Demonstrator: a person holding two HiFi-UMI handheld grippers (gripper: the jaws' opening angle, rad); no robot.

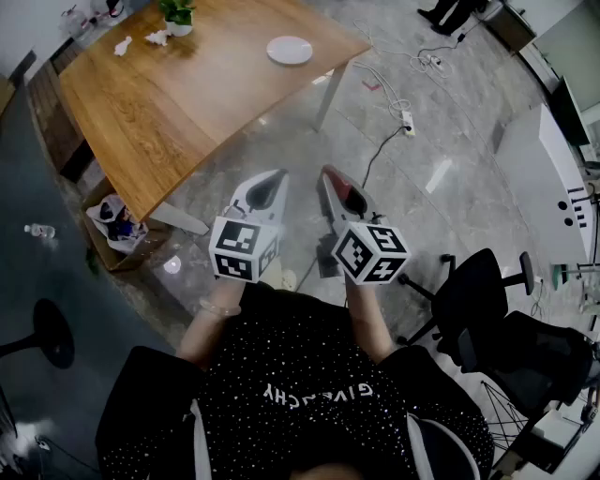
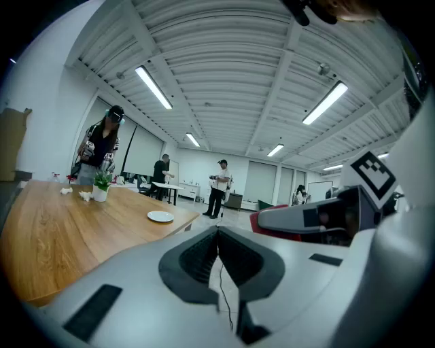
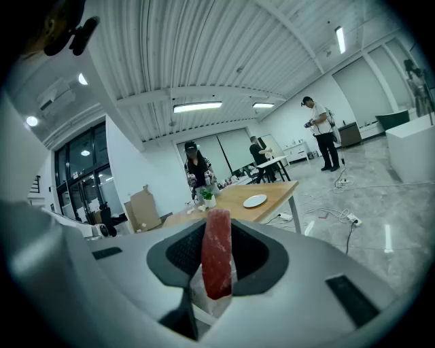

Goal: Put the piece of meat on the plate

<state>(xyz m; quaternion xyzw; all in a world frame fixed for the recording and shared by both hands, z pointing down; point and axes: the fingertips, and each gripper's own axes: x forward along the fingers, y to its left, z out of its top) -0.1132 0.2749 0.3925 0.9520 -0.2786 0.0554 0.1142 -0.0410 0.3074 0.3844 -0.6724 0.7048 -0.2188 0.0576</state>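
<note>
Pickup is complete: the piece of meat is clamped upright in the right gripper, well apart from the plate on the table. The left gripper is closed, empty. Transport and placement remain.

1 left hand-held gripper, 1 right hand-held gripper, 1 piece of meat, 1 plate, 1 table, 1 potted plant.

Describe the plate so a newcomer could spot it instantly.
Find the large wooden table. Near its corner by the white leg lies a round white plate. It is flat and alone; the potted plant and white scraps sit at the other end.
</note>
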